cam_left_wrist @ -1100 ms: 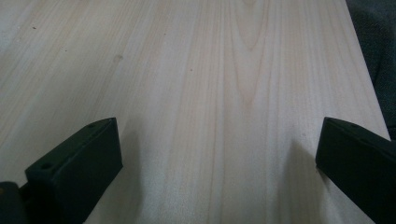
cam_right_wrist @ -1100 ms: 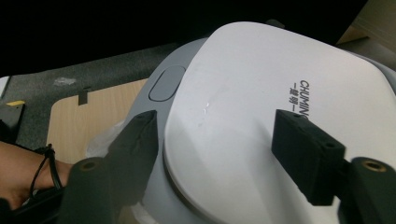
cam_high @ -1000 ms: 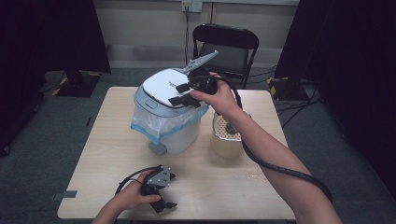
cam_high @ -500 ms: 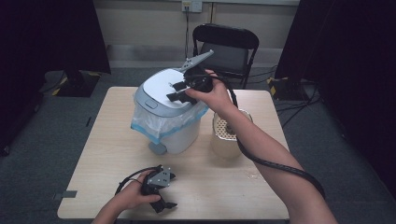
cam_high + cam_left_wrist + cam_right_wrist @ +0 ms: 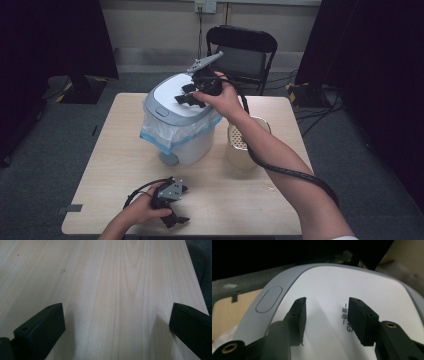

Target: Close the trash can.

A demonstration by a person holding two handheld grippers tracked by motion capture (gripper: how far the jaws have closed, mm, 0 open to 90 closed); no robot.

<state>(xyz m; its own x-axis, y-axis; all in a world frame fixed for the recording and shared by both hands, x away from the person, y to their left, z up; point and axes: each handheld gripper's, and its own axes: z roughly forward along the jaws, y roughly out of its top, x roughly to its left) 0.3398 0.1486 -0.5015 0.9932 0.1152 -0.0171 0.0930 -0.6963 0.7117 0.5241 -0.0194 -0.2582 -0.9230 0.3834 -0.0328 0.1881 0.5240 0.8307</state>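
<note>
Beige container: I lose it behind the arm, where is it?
High view: the container stands right of the bin, partly hidden under the right forearm.

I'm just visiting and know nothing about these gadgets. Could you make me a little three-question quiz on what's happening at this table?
1. True or false: the right gripper is squeezing the lid shut between its jaws.
2. Where is the left gripper? A) on the chair B) low over the bare table near its front edge C) inside the bin
3. Fill in: the small bin is lined with a ____ plastic bag.

Key
1. False: its jaws stand apart over the white lid, nothing between them.
2. B, with its jaws wide apart.
3. Clear, blue-edged bag folded out under the lid.
</note>
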